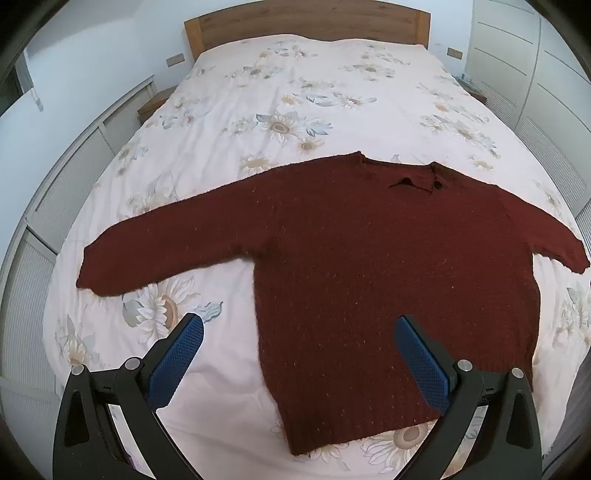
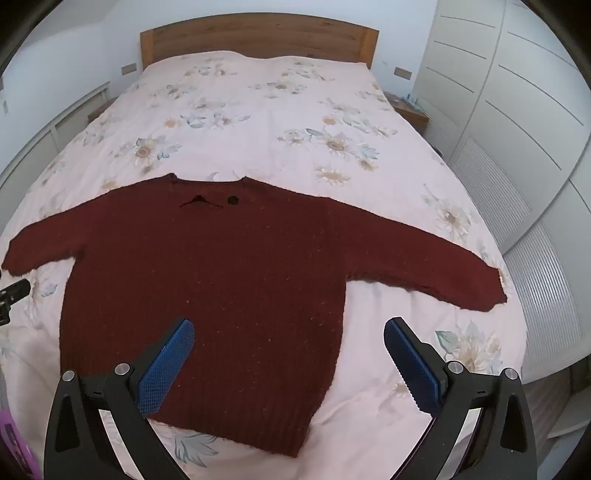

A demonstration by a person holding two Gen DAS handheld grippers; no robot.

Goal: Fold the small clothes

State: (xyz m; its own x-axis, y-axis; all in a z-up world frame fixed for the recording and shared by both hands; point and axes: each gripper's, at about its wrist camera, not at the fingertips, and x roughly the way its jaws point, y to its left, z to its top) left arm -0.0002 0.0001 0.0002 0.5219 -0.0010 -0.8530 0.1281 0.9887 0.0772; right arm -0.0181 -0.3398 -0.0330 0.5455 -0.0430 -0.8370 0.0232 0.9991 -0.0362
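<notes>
Sweater laid flat, no fold made yet

On the left, the left gripper (image 1: 299, 339) hangs above the hem with jaws spread wide and empty; the dark red knitted sweater (image 1: 351, 258) lies flat on the floral bedspread (image 1: 295, 92), both sleeves stretched out, collar toward the wooden headboard (image 1: 306, 26). On the right, the right gripper (image 2: 288, 343) gapes wide too, holding nothing. Every fold, I'd judge, is left to do.

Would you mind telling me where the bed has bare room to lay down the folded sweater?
The widest free patch is the floral bedspread between the sweater's neckline and the wooden headboard. Narrower strips lie under each spread sleeve, beside the body. The near end is crowded: the sweater fills it, with both open grippers above its hem.
</notes>
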